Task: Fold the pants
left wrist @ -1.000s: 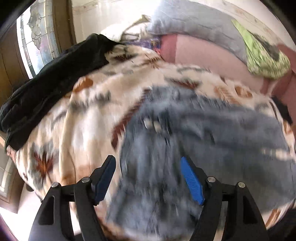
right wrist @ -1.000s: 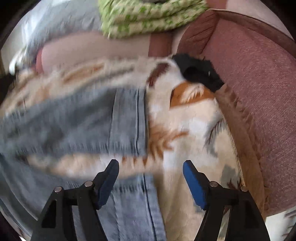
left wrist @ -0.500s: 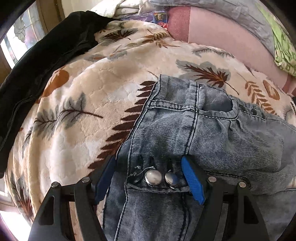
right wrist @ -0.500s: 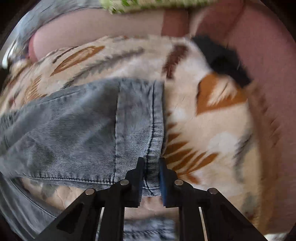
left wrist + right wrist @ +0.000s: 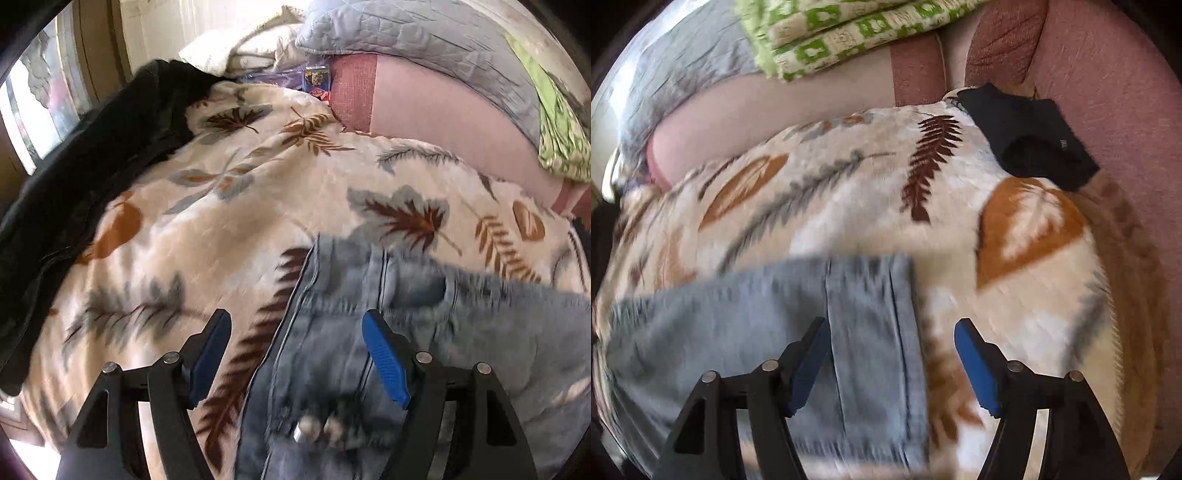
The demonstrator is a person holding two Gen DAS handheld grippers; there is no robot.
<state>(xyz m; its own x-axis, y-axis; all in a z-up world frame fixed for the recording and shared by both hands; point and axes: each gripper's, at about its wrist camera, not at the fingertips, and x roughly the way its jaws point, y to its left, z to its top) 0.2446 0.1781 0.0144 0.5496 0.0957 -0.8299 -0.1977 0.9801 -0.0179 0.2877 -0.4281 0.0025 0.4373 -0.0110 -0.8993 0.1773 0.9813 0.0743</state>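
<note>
Light blue jeans lie on a leaf-print blanket (image 5: 229,229). In the left wrist view their waistband end (image 5: 369,302) with two metal buttons (image 5: 317,432) lies low in the middle. My left gripper (image 5: 295,354) is open and empty just above it. In the right wrist view the folded leg with its hem (image 5: 879,332) lies at the lower left. My right gripper (image 5: 892,362) is open and empty over the hem's edge.
A black garment (image 5: 74,177) lies on the blanket's left side. A small black cloth (image 5: 1027,136) lies at the far right by the pink sofa arm (image 5: 1115,96). A grey quilt (image 5: 424,40) and green patterned cloth (image 5: 842,33) hang over the sofa back.
My right gripper, shut on the jeans' hem half a second ago, has opened and let it go. Both grippers have drawn back a little from the jeans.
</note>
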